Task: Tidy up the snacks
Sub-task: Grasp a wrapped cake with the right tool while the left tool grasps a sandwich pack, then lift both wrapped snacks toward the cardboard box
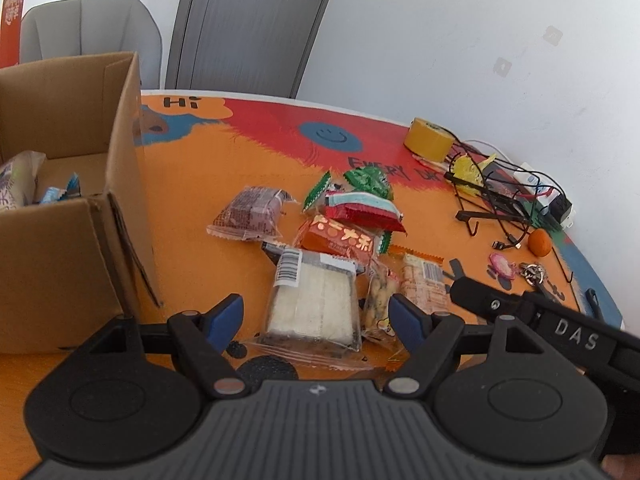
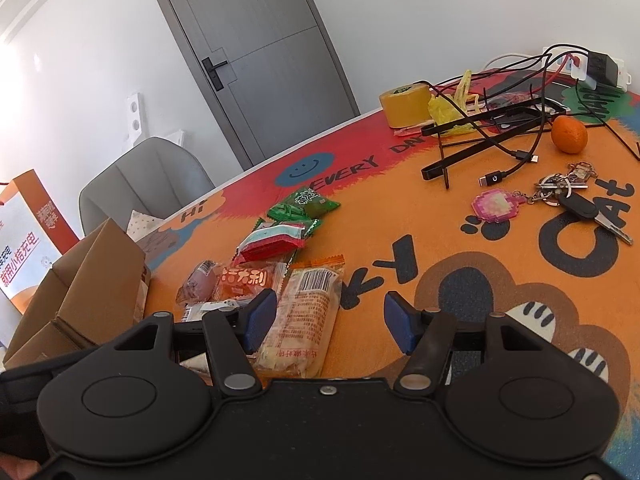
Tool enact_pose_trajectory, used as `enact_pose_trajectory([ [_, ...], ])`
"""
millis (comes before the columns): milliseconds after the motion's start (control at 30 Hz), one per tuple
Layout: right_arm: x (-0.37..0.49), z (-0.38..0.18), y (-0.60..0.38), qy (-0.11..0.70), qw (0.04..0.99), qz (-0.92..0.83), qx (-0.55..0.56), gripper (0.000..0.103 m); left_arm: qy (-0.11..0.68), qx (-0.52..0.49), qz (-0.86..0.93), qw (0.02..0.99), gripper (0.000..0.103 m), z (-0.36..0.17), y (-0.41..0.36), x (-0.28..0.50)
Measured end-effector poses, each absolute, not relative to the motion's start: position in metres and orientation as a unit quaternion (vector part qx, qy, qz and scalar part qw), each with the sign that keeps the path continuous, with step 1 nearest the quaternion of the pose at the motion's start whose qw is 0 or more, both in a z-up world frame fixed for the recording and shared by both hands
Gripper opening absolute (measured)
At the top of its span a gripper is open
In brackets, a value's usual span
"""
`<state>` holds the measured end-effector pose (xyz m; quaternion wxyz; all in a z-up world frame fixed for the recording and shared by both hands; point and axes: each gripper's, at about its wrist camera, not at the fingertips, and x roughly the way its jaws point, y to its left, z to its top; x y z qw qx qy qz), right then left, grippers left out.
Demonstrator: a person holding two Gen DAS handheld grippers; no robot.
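Both tools spread, pinching nothing: left tool over white cake pack, cardboard box cut off.

The table mat reads "Hi", "EVERY DAY" beside its blue smiley face, and "CAt" nearer than the smiley; the right gripper's arm carries "DAS"; barcodes, digits unreadable, mark the white snack pack.
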<state>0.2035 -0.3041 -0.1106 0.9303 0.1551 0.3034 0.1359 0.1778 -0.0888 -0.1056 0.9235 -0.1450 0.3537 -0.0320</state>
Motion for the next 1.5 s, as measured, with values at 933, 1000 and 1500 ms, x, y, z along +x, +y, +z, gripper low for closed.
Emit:
enact_pose_trajectory([
  [933, 0.193, -0.119, -0.292, 0.323, 0.928, 0.143, 0.116, 0.035, 0.338, -0.158, -0.054, 0.926, 0.042, -0.086, -0.077, 0.14],
  [1000, 0.187, -0.114, -0.296, 0.312, 0.932, 0.139, 0.124, 0.035, 0.331, -0.16, -0.057, 0.928, 0.043, -0.08, -0.076, 0.135],
  [1500, 0.159, -0.06, -0.277, 0.237, 0.944, 0.182, 0.138, 0.035, 0.254, -0.169, -0.048, 0.951, 0.042, -0.023, -0.051, 0.095],
])
